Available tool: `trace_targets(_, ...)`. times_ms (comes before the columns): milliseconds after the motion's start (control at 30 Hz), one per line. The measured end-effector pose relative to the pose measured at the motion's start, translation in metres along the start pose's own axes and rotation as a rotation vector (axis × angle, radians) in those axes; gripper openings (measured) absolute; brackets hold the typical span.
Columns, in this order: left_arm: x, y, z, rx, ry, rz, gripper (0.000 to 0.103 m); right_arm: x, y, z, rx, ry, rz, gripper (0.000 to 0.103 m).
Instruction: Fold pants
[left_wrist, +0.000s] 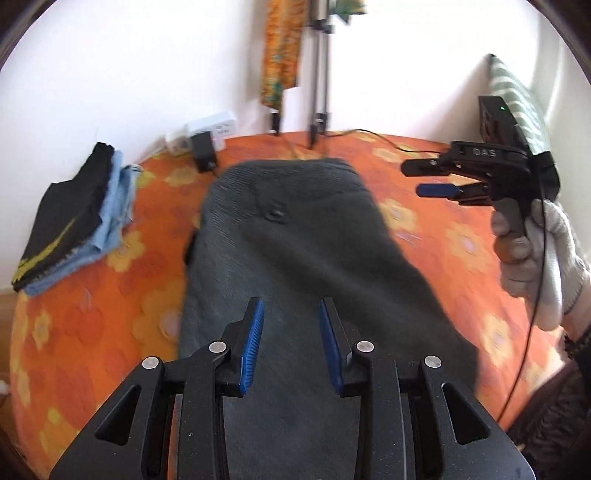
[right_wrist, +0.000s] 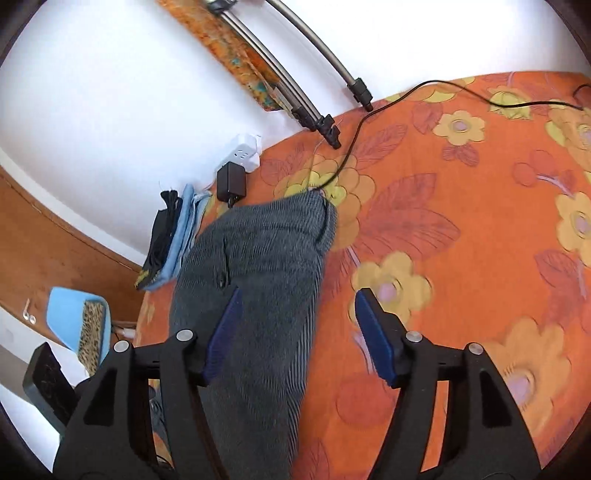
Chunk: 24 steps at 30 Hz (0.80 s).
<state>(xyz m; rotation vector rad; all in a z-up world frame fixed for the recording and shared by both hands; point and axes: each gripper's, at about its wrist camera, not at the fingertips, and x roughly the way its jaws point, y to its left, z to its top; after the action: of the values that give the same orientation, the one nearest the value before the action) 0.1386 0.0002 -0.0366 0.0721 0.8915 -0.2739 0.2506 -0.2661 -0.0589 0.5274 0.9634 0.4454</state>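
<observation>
- The dark grey corduroy pants (left_wrist: 295, 236) are laid on the orange flower-printed bed cover (left_wrist: 461, 236), in a long folded strip with 1 button showing on the upper layer; the waist end is pointed toward the white wall.
- The left gripper (left_wrist: 291, 328) is held above the near part of the pants; its blue-padded fingers (left_wrist: 255, 332) are set at a narrow gap, and no cloth is pinched between them.
- The right gripper (right_wrist: 297, 332) is held off the right edge of the pants, in a white-gloved hand (left_wrist: 535, 258); its fingers stand wide apart and nothing is held.
- With both grippers empty, the pants are judged to be lying free, so the fold rests under its own weight only.
- Risk: a next grasp taken on the top layer alone could peel the fold apart, because the thick corduroy layers are stacked loosely.
- Risk: the thin black cable (right_wrist: 369, 118) lying beyond the waist end of the pants could be caught and dragged if cloth is swung that way.
- Risk: the stack of folded black and light blue cloths (left_wrist: 74, 221), left of the pants, could be knocked by a wide sweep.
- Writing: "DAS" is read in raised letters on the right gripper's black body, seen from the left wrist; no other label can be read.
</observation>
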Motion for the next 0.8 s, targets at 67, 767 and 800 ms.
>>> trace_targets(67, 0.016, 0.015, 0.009, -0.044, 0.021, 0.003, 0.029, 0.018, -0.002, 0.010, 0.008, 0.021, -0.002, 0.066)
trace_targets(767, 0.044, 0.010, 0.021, 0.054, 0.032, 0.114, 0.029, 0.116, -0.001, 0.043, -0.052, 0.108, 0.051, 0.033)
trace_targets(800, 0.041, 0.002, 0.023, 0.066, 0.019, 0.086, 0.029, 0.116, 0.000, 0.043, -0.057, 0.107, 0.053, 0.033)
